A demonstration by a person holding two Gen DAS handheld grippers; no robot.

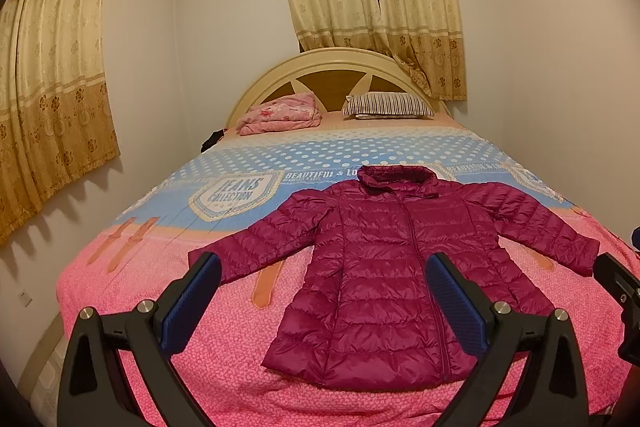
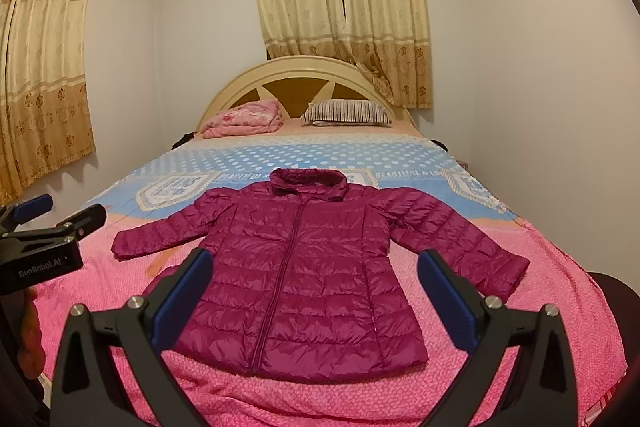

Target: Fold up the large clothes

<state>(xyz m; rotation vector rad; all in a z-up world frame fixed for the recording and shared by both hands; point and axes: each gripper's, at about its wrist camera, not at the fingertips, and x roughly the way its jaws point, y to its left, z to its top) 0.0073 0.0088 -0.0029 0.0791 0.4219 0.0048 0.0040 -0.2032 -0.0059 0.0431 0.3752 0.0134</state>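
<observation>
A magenta quilted puffer jacket (image 1: pixel 384 267) (image 2: pixel 304 267) lies flat and zipped on the bed, collar toward the headboard, both sleeves spread out to the sides. My left gripper (image 1: pixel 324 263) hovers open above the near hem, nothing between its blue pads. My right gripper (image 2: pixel 316 259) is also open over the jacket's lower half, holding nothing. In the right wrist view the left gripper (image 2: pixel 60 211) shows at the left edge, beside the left sleeve cuff. The right gripper's black body shows at the right edge of the left wrist view.
The bed (image 1: pixel 160 291) has a pink and blue printed cover. A folded pink blanket (image 1: pixel 280 115) and a striped pillow (image 1: pixel 388 105) lie by the cream headboard (image 1: pixel 320 59). Curtains (image 1: pixel 372 7) hang behind and on the left wall. White walls flank the bed.
</observation>
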